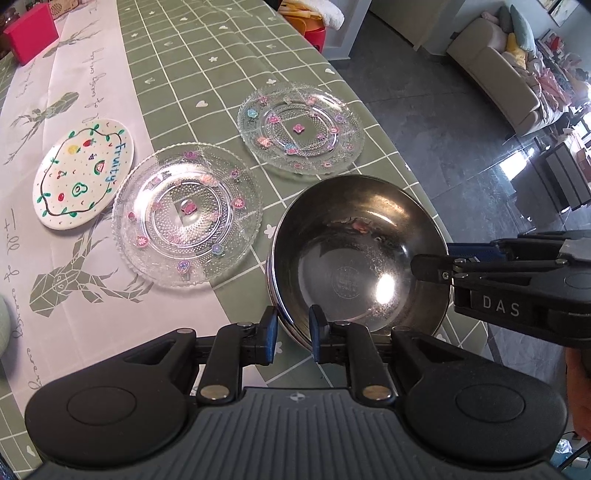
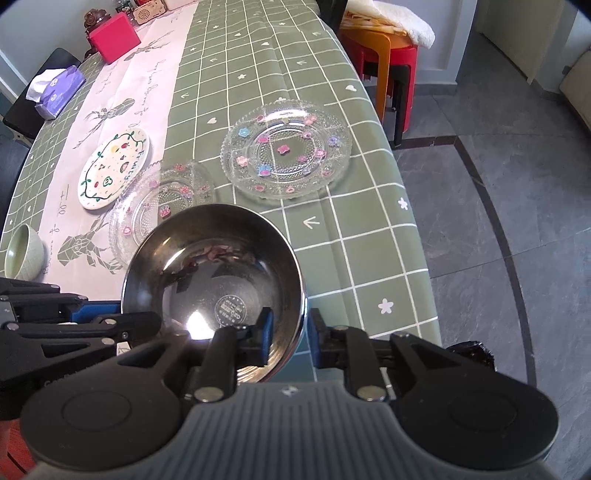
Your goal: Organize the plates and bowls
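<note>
A long table under a green checked cloth (image 2: pixel 332 240) with a pale deer-print runner (image 1: pixel 74 236) fills both views, grey floor tiles (image 2: pixel 517 221) beyond its edge at three o'clock. In the left wrist view a steel bowl (image 1: pixel 354 254) sits at about five o'clock of centre; the left gripper (image 1: pixel 293 332) straddles the bowl's near rim, one blue pad outside, one inside, with a visible gap, so it is parted rather than clamped. The right gripper (image 2: pixel 289 334) straddles the opposite rim of the same bowl (image 2: pixel 210 273) in the same loose way, its fingers apart. At nine o'clock of the bowl lies a clear glass plate with flower beads (image 1: pixel 186 214), and at twelve o'clock a second glass plate (image 1: pixel 300 127). The white "Fruity" plate (image 1: pixel 83 171) lies touching the nearer glass plate's far-left rim. A green ceramic bowl (image 2: pixel 24 254) stands at nine o'clock in the right wrist view, a red box (image 2: pixel 114 35) and tissue pack (image 2: pixel 59 90) toward eleven.
</note>
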The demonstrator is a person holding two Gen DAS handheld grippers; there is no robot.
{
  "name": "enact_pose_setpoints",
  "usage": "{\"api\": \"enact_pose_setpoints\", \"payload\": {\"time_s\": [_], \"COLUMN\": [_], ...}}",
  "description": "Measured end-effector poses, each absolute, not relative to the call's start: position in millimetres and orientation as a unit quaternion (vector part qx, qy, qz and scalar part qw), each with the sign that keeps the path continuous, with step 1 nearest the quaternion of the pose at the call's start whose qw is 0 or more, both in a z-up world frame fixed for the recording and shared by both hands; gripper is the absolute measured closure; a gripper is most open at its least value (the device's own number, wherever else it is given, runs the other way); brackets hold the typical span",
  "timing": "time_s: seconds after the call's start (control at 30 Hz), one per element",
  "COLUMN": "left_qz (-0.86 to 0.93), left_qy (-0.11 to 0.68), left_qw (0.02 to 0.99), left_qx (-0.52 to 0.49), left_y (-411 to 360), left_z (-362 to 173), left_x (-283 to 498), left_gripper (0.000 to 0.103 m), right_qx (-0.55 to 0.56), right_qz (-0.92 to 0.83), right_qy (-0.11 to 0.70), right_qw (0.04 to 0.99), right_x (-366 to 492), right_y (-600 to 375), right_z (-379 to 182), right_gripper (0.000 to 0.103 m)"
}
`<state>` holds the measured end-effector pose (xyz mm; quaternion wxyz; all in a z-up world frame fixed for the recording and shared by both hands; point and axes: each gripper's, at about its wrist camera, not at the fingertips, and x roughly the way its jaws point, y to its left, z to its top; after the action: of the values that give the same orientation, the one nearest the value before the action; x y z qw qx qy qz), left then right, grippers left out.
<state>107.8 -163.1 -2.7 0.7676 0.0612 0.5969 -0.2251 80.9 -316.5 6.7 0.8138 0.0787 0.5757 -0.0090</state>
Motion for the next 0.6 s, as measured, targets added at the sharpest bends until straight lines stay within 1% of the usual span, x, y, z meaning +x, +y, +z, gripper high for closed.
{"api": "enact_pose_setpoints", "payload": {"time_s": [0.03, 0.17, 0.3, 0.47, 0.6], "left_qz": [-0.229, -0.253, -0.265, -0.276, -0.276], "left_qy": [0.591, 0.559, 0.544, 0.532, 0.514], "left_qw": [0.771, 0.785, 0.792, 0.797, 0.810], "left_qx": [0.064, 0.085, 0.084, 0.070, 0.062], "left_y": [-162, -158, -144, -116, -86], "left_z": [-1, 9, 21, 34, 45], "left_x": [106, 96, 88, 78, 72], "left_gripper": [0.083, 0.083, 0.082, 0.082, 0.082], "right_qx": [0.076, 0.070, 0.060, 0.035, 0.025], "right_qz": [-0.010, -0.013, -0.009, 0.002, 0.032], "right_qy": [0.573, 0.566, 0.553, 0.523, 0.503], "right_qw": [0.816, 0.821, 0.831, 0.852, 0.864], "right_x": [80, 76, 68, 56, 46], "right_y": [-316, -317, -312, -297, -280], "right_z": [8, 14, 22, 40, 51], "right_gripper": [0.070, 0.068, 0.065, 0.057, 0.055]}}
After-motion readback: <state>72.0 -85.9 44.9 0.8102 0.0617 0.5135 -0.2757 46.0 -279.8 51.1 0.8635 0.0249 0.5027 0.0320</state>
